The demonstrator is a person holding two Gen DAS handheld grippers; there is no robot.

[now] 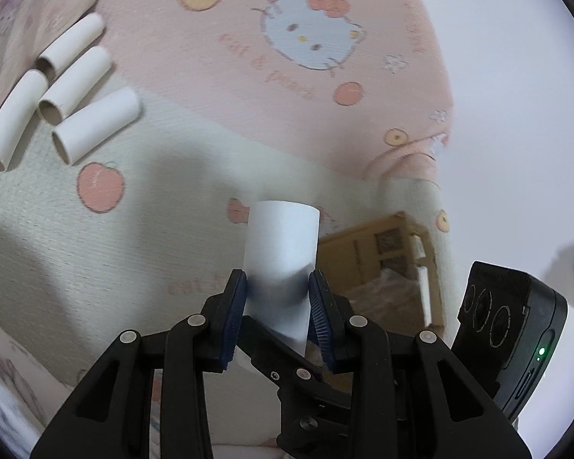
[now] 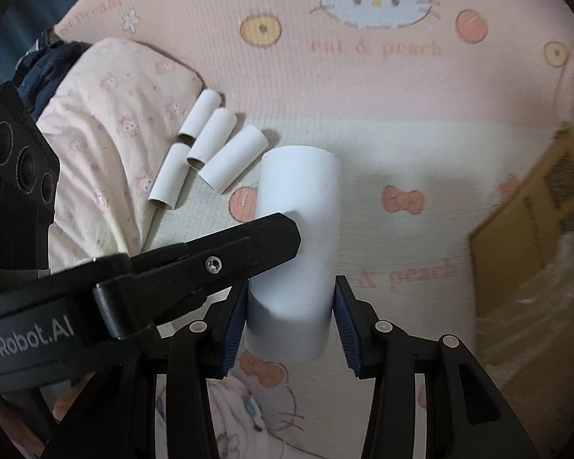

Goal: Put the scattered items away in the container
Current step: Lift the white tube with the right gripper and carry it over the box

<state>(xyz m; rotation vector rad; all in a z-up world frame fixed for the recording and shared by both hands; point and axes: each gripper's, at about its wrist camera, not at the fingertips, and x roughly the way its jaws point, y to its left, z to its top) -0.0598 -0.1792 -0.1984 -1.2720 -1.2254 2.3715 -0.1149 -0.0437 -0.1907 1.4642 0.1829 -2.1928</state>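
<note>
Over the blanket (image 2: pixel 363 88) you had one tube each: your left gripper (image 1: pixel 277 306) was clamped on a white tube (image 1: pixel 281 252), and your right gripper (image 2: pixel 289 319) squeezed its own tube (image 2: pixel 298 237), pads tight on both sides. Four more tubes (image 2: pixel 210 153) lay side by side near the pillow (image 2: pixel 107 122), with the box (image 2: pixel 532 210) off to the right.

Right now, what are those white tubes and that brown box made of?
The white tubes look like matte cardboard: their open ends show brown inside and thin walls. The brown box seems to be plain corrugated cardboard, tan and dull, though it is blurred. Clear crinkly plastic seems to line it.
</note>
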